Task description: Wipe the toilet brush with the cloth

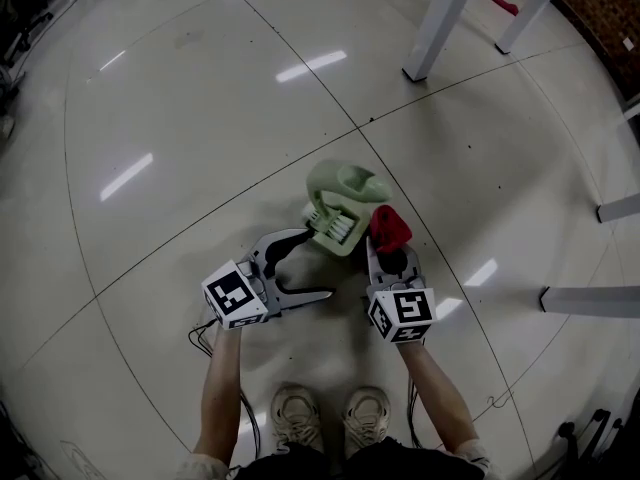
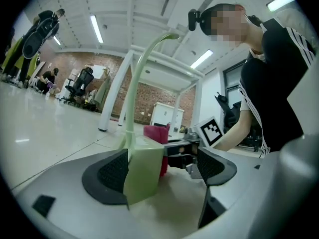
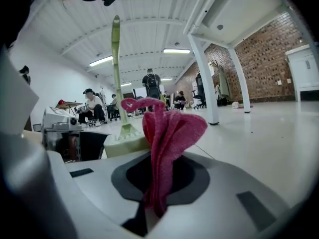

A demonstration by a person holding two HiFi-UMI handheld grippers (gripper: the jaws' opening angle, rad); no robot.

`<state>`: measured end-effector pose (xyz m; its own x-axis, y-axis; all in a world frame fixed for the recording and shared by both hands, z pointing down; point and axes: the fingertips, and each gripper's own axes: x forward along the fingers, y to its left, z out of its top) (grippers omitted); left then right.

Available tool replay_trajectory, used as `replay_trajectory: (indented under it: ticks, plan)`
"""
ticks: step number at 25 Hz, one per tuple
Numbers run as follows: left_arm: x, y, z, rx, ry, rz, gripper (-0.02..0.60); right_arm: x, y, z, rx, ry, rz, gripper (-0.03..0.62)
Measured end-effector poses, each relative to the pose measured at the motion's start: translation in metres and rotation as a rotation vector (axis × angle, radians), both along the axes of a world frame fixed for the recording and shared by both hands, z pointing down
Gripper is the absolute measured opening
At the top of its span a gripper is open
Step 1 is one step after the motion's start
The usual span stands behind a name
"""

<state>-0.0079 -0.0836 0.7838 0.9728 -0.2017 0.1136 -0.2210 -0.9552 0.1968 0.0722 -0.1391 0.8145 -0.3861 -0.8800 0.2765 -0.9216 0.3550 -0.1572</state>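
I lose the lower end of the cloth [image 3: 167, 133] between the fingers [image 3: 197, 180] of the right gripper [image 3: 159, 176]; two white legs [image 1: 440, 18] run off the head view's top edge.

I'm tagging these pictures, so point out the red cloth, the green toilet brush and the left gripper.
red cloth [image 3: 167, 133]: right gripper view, the folded middle above the jaws.
green toilet brush [image 1: 342, 188]: head view, its broad green body.
left gripper [image 1: 318, 263]: head view, midway between its two fingertips.
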Motion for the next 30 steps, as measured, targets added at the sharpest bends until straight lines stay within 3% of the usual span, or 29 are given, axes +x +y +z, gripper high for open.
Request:
replay_trajectory:
  ticks: [4,8,15,19,30]
  plan:
    - [0.019,0.026,-0.001,0.003,0.009,0.038,0.426,0.002,-0.02,-0.001,0.021,0.027,-0.071,0.031]
    - [0.019,0.028,-0.003,-0.035,0.074,-0.005,0.426,-0.003,-0.026,-0.003,0.037,0.068,-0.192,0.031]
    - [0.021,0.031,0.001,-0.053,0.069,-0.014,0.426,-0.006,-0.023,-0.005,0.024,0.089,-0.355,0.031]
    - [0.02,0.03,0.002,-0.038,0.053,-0.01,0.428,-0.007,-0.012,-0.003,0.021,0.098,-0.378,0.031]
    - [0.021,0.03,0.001,-0.047,0.065,-0.033,0.426,-0.006,0.045,0.0,-0.022,-0.061,-0.325,0.031]
